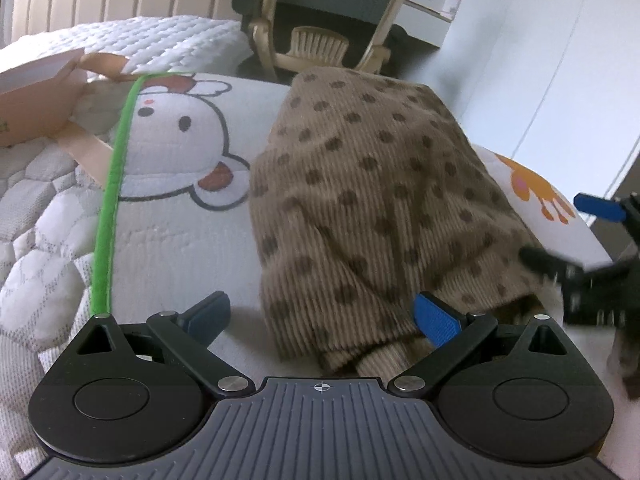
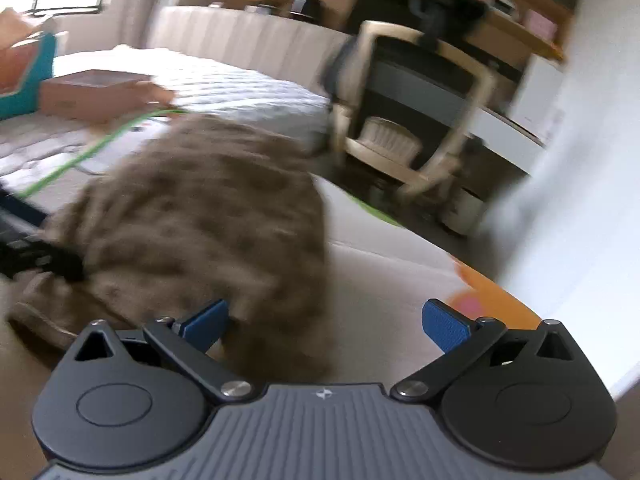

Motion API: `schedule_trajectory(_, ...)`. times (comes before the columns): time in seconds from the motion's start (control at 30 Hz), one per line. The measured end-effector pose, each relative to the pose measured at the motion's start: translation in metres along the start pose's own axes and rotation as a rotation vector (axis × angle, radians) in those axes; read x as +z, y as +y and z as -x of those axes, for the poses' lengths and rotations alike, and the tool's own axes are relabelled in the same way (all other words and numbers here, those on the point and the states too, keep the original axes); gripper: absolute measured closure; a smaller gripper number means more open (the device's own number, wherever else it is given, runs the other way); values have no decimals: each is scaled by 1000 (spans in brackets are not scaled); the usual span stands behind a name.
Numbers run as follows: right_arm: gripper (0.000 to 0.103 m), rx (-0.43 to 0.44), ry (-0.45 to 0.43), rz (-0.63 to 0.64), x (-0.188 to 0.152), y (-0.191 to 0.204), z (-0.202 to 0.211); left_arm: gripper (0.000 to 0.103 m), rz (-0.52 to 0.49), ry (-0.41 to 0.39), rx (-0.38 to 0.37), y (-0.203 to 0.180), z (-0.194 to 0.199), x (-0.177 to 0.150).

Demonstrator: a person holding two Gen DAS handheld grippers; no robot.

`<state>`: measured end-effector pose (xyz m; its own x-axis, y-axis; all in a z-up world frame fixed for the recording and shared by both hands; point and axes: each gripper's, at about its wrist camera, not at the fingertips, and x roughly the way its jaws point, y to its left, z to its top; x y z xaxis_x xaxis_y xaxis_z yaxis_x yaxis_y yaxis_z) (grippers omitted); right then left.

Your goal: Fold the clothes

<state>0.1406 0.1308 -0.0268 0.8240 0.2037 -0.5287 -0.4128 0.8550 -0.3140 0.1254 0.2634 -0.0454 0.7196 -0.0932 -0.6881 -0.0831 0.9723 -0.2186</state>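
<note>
Nearest your left camera, your left gripper (image 1: 322,318) stands wide open with nothing between its two blue pads (image 1: 436,318); the right-hand pad lies against the near hem of the one garment (image 1: 372,208), a brown corduroy piece with darker dots, while the other pad hangs over bare cover. Your right gripper (image 2: 324,326) is spread just as wide and holds nothing either; its left-hand pad (image 2: 206,326) sits at the garment's (image 2: 200,216) blurred near edge, though contact cannot be told through the blur. In the left view your right gripper (image 1: 592,240) shows at the garment's right side, one dark finger tip on or just over the cloth there. The garment lies bunched in a mound on the white quilted cover (image 1: 168,248), running from the near edge toward the far edge. One cartoon animal print (image 1: 180,140) lies to its left, and one green piping line (image 1: 110,204) marks the cover's left edge, with the mattress (image 1: 36,220) beyond. One orange print (image 1: 536,188) sits near the cover's right edge. One cardboard box (image 1: 36,92) rests at the far left corner, and one chair (image 1: 320,36) stands past the far edge. The cover is bare on both sides of the garment.
</note>
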Motion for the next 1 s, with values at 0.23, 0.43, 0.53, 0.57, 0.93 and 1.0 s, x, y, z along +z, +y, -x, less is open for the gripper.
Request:
schedule_trajectory(0.23,0,4,14,-77,-18,-24,11,2,-59,34,-39,-19,12,-11)
schedule_trajectory(0.43,0,61,-2,-70,-21,-14,19,2,58,-86,-17,-8,30,8)
schedule_trajectory(0.53,0,107,-8,-22,-14,6,15,2,81,-74,15,-2,19,14)
schedule_trajectory(0.57,0,119,-6,-8,-13,12,13,2,79,-61,30,-1,13,14)
schedule_trajectory(0.93,0,-45,13,-37,-12,-7,-4,2,-11,14,0,-12,5,-9)
schedule_trajectory(1.0,0,-80,21,-68,-14,-19,-3,1,-25,20,-10,-16,7,-12)
